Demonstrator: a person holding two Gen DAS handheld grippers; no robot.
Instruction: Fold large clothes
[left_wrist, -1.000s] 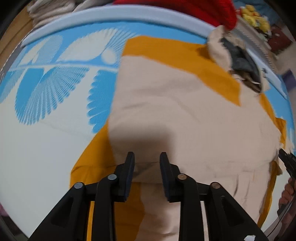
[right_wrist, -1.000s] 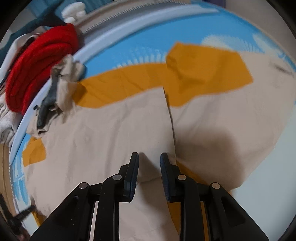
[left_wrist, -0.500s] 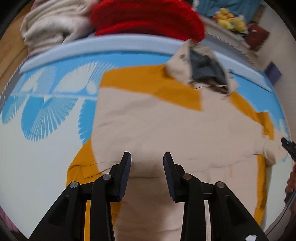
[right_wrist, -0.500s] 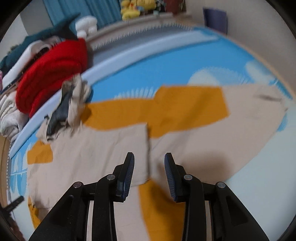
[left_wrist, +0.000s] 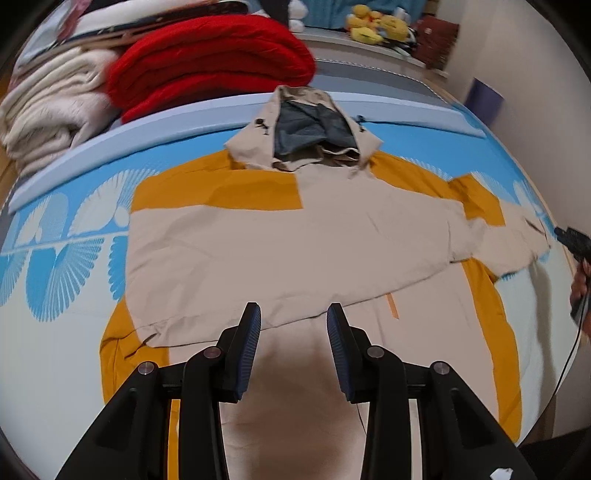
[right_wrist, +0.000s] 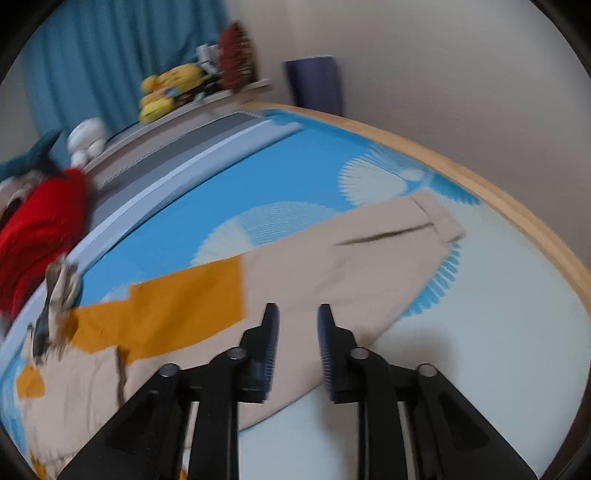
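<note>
A beige and orange jacket (left_wrist: 280, 236) is spread flat on the bed (left_wrist: 55, 332), just ahead of the left tongs (left_wrist: 293, 317). One sleeve (left_wrist: 229, 266) has been folded across the body. The other sleeve (right_wrist: 373, 254) is still stretched out beyond the right tongs (right_wrist: 297, 317). Nothing is held: the left tongs are kept partly open, and the right tongs have just been closing on nothing. The rest is left to fold.

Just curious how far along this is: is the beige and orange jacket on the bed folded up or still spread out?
Partly folded: one sleeve lies across the jacket front; the other sleeve stretches flat onto the bedsheet.
</note>
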